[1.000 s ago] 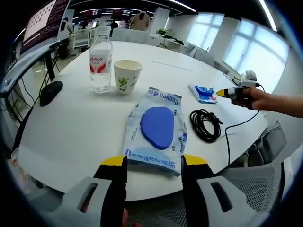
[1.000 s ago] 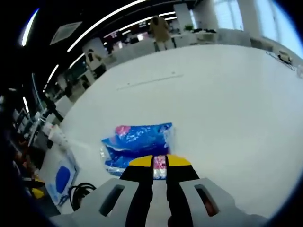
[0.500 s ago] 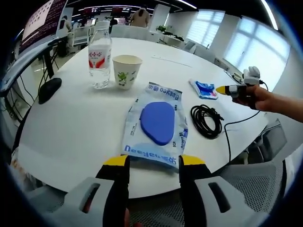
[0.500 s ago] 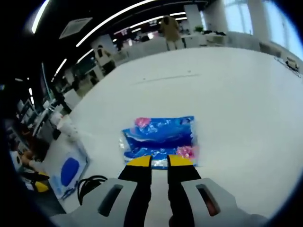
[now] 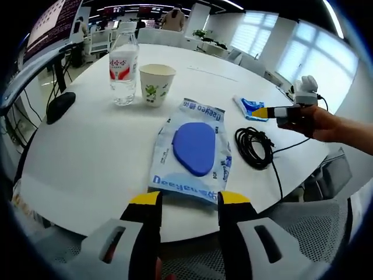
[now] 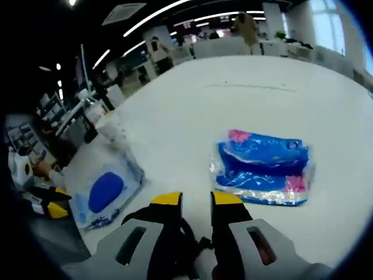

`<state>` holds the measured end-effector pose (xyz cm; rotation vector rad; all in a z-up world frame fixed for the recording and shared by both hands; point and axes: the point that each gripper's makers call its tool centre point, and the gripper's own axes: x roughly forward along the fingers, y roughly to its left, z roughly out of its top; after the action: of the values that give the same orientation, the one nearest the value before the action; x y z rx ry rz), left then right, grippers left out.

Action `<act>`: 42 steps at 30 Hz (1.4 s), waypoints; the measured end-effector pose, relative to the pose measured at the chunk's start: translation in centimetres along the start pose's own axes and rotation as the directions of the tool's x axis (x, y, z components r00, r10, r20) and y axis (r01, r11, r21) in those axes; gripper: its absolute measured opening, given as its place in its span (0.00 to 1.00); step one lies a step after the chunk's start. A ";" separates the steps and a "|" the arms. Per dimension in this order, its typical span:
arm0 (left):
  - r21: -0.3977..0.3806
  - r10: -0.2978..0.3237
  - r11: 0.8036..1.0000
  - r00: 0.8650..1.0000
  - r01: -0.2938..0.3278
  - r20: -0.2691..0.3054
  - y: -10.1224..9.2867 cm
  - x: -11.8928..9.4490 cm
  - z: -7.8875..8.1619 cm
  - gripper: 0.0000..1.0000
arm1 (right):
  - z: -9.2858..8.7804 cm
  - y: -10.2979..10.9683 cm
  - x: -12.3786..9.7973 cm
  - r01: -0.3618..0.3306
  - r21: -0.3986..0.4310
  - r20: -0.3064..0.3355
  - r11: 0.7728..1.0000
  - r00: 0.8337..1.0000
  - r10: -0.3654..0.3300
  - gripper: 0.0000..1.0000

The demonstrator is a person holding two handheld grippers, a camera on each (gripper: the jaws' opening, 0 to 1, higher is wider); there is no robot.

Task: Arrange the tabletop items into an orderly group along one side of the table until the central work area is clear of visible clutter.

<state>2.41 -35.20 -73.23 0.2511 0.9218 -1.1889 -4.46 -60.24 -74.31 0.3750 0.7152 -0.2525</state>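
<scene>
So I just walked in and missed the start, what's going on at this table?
A person is tidying a round white table with tongs in each hand. The left tongs sit open at the near edge, just short of the wet wipes pack. The right tongs are open and empty beside the small blue tissue packet, with the coiled black cable near them. The water bottle and paper cup stand together farther back.

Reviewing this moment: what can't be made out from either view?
- Black cable: right gripper view, mostly hidden behind the right tool.
- Small blue packet: left gripper view, partly covered by the right tool.
- Wet wipes pack: small print unreadable, left gripper view.
- Bottle label: too small to read.
</scene>
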 end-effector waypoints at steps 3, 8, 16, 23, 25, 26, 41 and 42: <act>-0.011 0.000 1.000 1.000 0.000 -0.004 0.1 0.0 -0.1 0.36 | 0.1 1.9 0.9 -0.049 -0.064 -0.021 0.997 0.999 0.047 0.27; 0.000 -0.001 1.000 1.000 0.001 -0.018 -0.1 0.2 -0.4 0.36 | 0.8 3.6 2.2 -0.098 -0.099 -0.036 0.990 0.995 0.095 0.30; 0.028 -0.019 0.999 0.999 0.020 -0.036 -0.6 0.4 -0.7 0.36 | 1.7 5.9 4.4 -0.172 -0.142 -0.077 0.975 0.984 0.162 0.31; 0.034 -0.019 0.999 0.999 0.020 -0.041 -0.6 0.4 -0.8 0.34 | 1.6 6.5 5.3 -0.169 -0.167 -0.098 0.971 0.983 0.154 0.23; 0.033 -0.018 0.999 0.999 0.019 -0.042 -0.6 0.5 -0.8 0.34 | 1.2 6.4 5.4 -0.154 -0.177 -0.107 0.972 0.985 0.137 0.18; 0.032 -0.018 0.999 0.999 0.019 -0.042 -0.6 0.5 -0.8 0.34 | 1.1 6.5 5.4 -0.154 -0.174 -0.107 0.973 0.985 0.137 0.16; 0.040 -0.015 0.999 0.997 0.018 -0.075 -0.5 0.8 -1.5 0.32 | 0.5 6.2 4.0 -0.118 -0.098 -0.048 0.988 0.992 0.113 0.00; 0.039 -0.014 0.999 0.997 0.017 -0.076 -0.5 0.8 -1.5 0.32 | 0.6 6.0 3.9 -0.115 -0.096 -0.040 0.989 0.993 0.111 0.00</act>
<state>1.28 -35.02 -74.64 0.3230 0.9682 -1.2199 0.83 -55.40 -75.05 0.3261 0.7347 -0.1034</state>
